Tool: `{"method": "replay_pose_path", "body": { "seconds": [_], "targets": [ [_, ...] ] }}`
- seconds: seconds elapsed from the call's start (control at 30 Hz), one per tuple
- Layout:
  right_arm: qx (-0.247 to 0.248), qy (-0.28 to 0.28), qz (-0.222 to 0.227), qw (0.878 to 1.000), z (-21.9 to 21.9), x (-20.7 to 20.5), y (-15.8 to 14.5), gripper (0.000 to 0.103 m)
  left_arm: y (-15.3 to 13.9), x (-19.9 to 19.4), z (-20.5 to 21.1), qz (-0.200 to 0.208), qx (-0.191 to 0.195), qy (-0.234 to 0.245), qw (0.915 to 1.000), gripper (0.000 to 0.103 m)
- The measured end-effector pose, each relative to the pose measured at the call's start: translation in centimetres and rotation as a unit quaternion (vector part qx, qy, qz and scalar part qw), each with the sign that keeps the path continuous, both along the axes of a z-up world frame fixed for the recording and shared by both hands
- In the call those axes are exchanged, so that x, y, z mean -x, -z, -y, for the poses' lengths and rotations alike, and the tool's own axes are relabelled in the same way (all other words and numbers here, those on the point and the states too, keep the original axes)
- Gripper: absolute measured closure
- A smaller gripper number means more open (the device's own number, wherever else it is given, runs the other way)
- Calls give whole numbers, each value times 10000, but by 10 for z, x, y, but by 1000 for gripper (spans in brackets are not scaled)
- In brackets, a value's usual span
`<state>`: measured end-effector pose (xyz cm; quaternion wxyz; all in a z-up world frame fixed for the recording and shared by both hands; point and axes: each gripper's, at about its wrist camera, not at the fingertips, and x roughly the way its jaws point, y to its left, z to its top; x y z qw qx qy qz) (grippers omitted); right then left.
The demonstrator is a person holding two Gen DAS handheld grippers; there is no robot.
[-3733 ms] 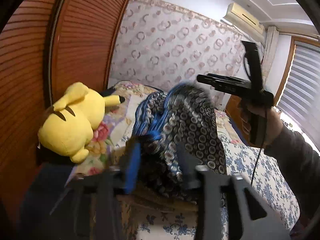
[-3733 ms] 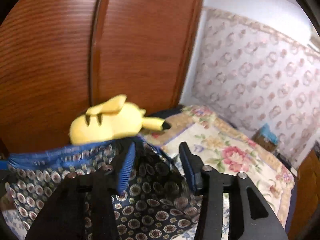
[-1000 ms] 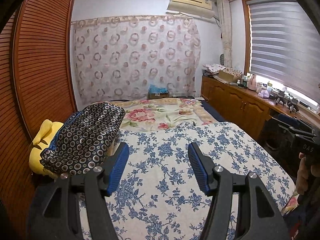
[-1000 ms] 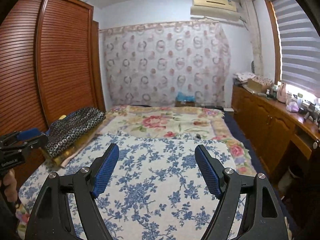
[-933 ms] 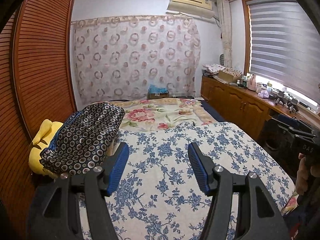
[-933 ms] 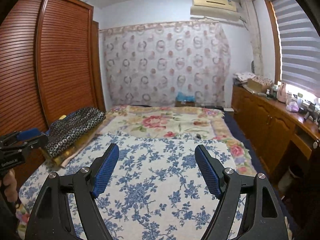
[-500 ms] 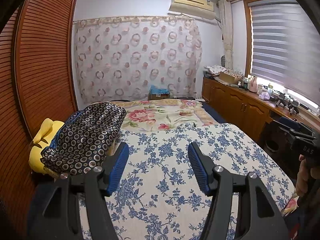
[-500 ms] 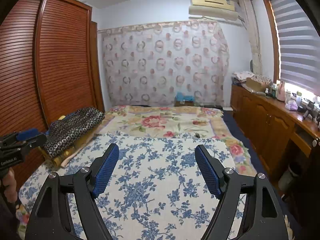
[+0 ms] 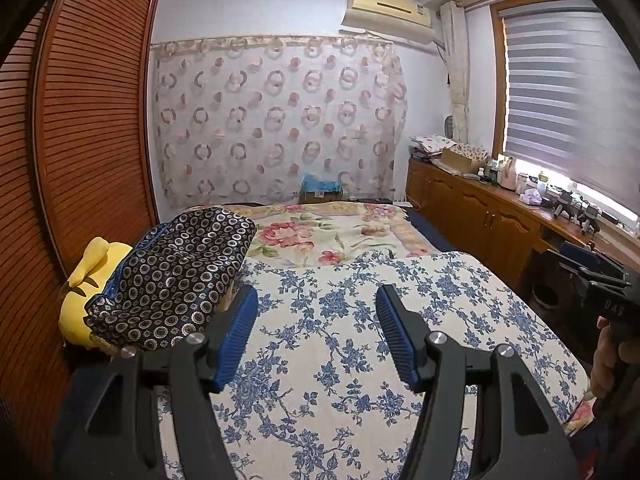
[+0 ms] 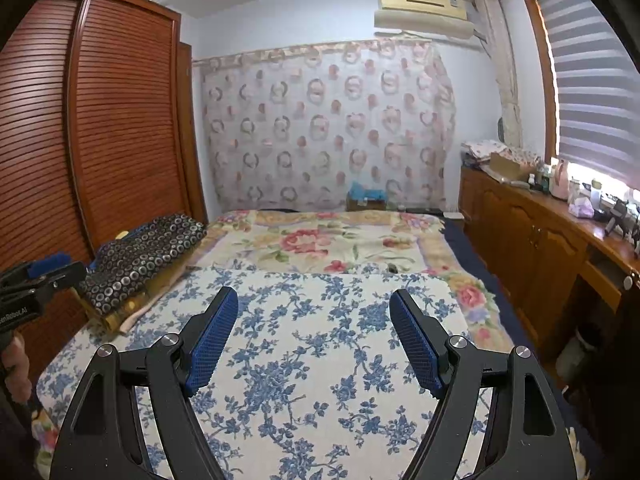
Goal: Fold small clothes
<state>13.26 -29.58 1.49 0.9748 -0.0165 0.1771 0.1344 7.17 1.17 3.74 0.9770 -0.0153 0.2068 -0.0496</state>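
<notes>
Folded patterned garment (image 9: 172,276), dark with ring print and a blue edge, sits at the bed's left side, partly on the yellow plush toy (image 9: 86,280) next to the louvered wardrobe (image 9: 80,120). Judging from the drape, it is soft, light and floppy, and maybe a bit slick; best taken at a folded edge or corner, pinching all layers so the fold stays together. Left gripper (image 9: 312,320) is spread with nothing between its blue pads, hovering over the blue floral quilt (image 9: 340,360), near the garment but not touching. Right gripper (image 10: 314,328) is spread wider, also empty, over the same quilt and well apart from the garment. Task looks essentially done.
</notes>
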Motion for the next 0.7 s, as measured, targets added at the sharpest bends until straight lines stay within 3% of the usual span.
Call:
{"method": "replay_pose_path", "body": {
  "seconds": [0.7],
  "targets": [
    [-5, 7, 4, 10000, 0, 1, 1, 23, 1, 0, 0, 4, 2, 8, 10000, 42]
  ]
}}
